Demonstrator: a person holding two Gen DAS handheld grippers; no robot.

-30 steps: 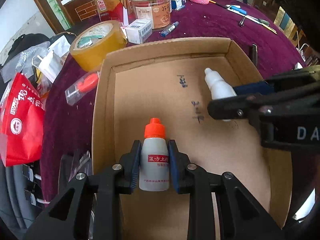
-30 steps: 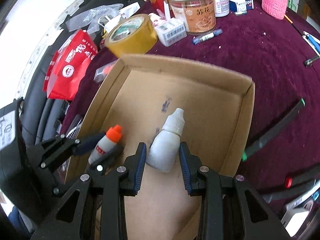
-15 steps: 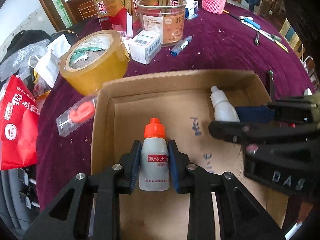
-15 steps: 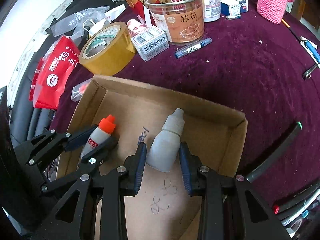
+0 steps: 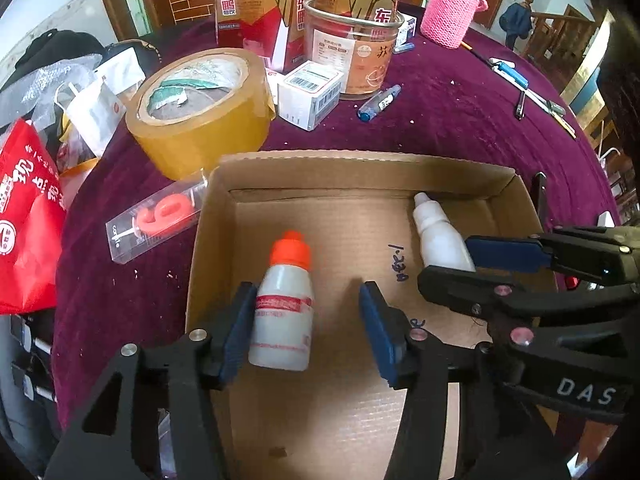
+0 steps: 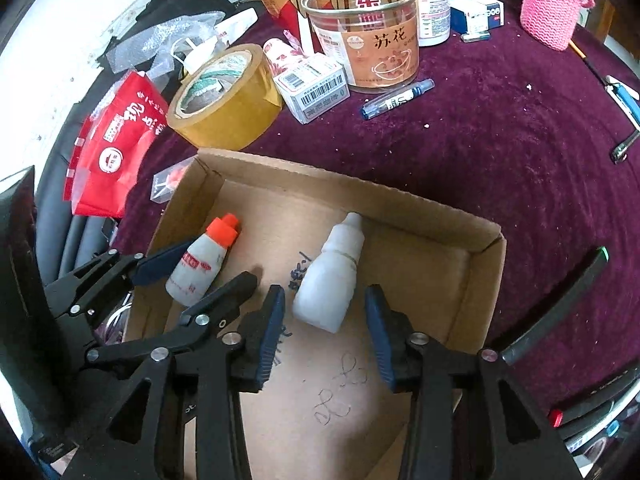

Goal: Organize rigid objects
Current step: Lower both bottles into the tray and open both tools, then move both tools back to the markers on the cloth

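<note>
- A round table under a dark purple cloth [image 6: 500,152] holds clutter, with a shallow cardboard box [image 5: 400,168] at the near edge.
- Behind the box sit a tape roll [image 5: 200,108], a small white carton [image 5: 310,94], a clear tub [image 6: 366,40], a blue pen [image 6: 398,98] and a pink knitted cup [image 6: 554,2]. A red bag [image 5: 24,220] lies at the left rim of the table.
- A clear case with a red piece [image 5: 156,222] lies just outside the box's left wall.
- Inside the box are 2 bottles, both on the floor of the box.
- The orange-capped bottle [image 5: 284,308] lies near the left wall, cap toward the far wall.
- The left gripper [image 5: 308,332] is opening: its left pad touches the bottle's side, the right pad stands clear, so nothing is gripped.
- The white bottle [image 6: 330,280] lies toward the far right corner, its tip almost at the far wall.
- The right gripper [image 6: 324,332] is opening too; the white bottle's base sits between the pads with a gap on each side.
</note>
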